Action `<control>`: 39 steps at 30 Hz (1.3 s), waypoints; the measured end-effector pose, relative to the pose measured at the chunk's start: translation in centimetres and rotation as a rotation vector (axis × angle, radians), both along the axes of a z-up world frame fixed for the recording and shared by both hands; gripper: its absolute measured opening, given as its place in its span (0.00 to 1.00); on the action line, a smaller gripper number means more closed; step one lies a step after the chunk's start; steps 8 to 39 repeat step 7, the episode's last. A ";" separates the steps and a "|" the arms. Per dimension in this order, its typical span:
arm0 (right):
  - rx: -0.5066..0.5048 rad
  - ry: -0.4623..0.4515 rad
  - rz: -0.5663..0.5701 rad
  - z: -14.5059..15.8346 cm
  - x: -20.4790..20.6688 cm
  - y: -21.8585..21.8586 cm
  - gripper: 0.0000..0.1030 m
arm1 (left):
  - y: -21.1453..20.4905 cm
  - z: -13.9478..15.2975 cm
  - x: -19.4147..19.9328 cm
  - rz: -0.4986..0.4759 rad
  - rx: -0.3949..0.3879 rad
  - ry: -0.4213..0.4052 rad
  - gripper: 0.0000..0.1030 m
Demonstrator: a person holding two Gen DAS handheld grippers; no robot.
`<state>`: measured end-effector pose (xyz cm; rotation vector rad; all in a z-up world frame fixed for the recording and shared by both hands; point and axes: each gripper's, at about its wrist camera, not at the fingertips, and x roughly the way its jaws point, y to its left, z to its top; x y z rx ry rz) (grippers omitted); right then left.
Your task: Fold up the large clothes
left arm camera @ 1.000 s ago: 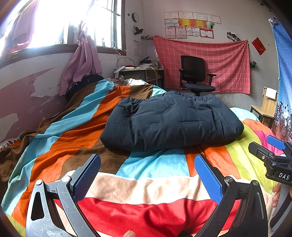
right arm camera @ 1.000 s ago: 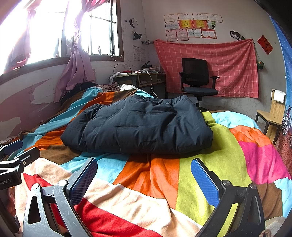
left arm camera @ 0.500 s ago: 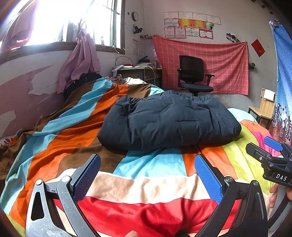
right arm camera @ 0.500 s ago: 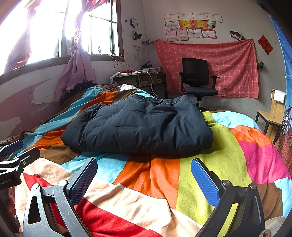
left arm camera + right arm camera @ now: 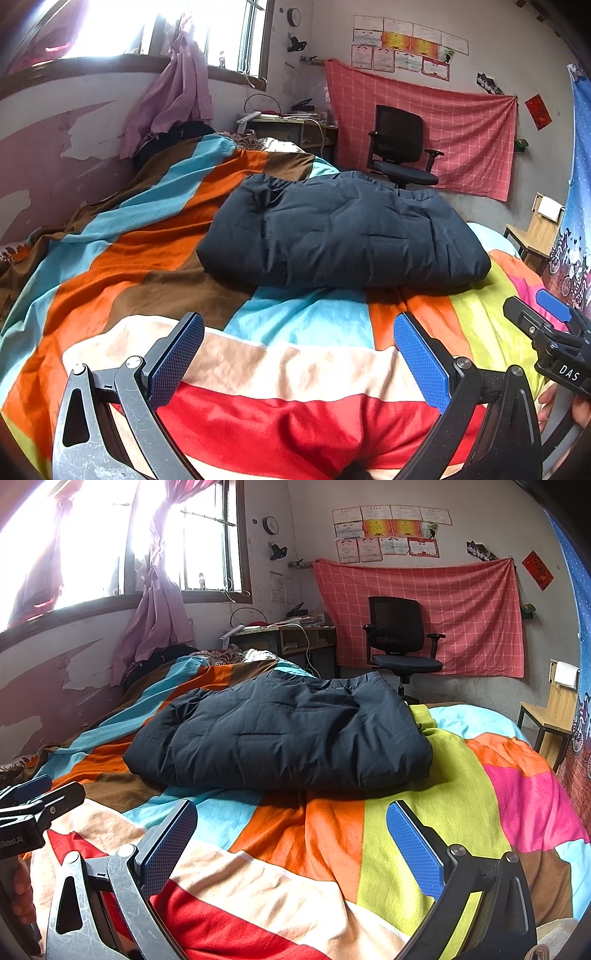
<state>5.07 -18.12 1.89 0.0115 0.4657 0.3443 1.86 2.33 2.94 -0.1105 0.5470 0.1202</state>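
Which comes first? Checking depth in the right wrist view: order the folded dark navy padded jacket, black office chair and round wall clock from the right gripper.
From the right gripper:
1. Folded dark navy padded jacket, on the bed ahead.
2. Black office chair, beyond the bed, right.
3. Round wall clock, high on the back wall.

Sunlight blazes through the barred window (image 5: 201, 550); pink curtain (image 5: 155, 624) knotted, peeling wall, black office chair (image 5: 400, 642) against a red checked cloth (image 5: 472, 609).

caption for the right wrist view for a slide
Open right hand-held gripper hovers over a striped bedspread, facing a folded dark padded jacket on the bed.
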 end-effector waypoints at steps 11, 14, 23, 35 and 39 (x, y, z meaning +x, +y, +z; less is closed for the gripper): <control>0.001 0.000 -0.002 0.0 0.0 0.1 1.00 | 0.0 0.0 -0.2 -0.001 0.007 0.006 0.98; 0.001 0.000 -0.002 0.0 0.0 0.1 1.00 | 0.0 0.0 -0.2 -0.001 0.007 0.006 0.98; 0.001 0.000 -0.002 0.0 0.0 0.1 1.00 | 0.0 0.0 -0.2 -0.001 0.007 0.006 0.98; 0.001 0.000 -0.002 0.0 0.0 0.1 1.00 | 0.0 0.0 -0.2 -0.001 0.007 0.006 0.98; 0.001 0.000 -0.002 0.0 0.0 0.1 1.00 | 0.0 0.0 -0.2 -0.001 0.007 0.006 0.98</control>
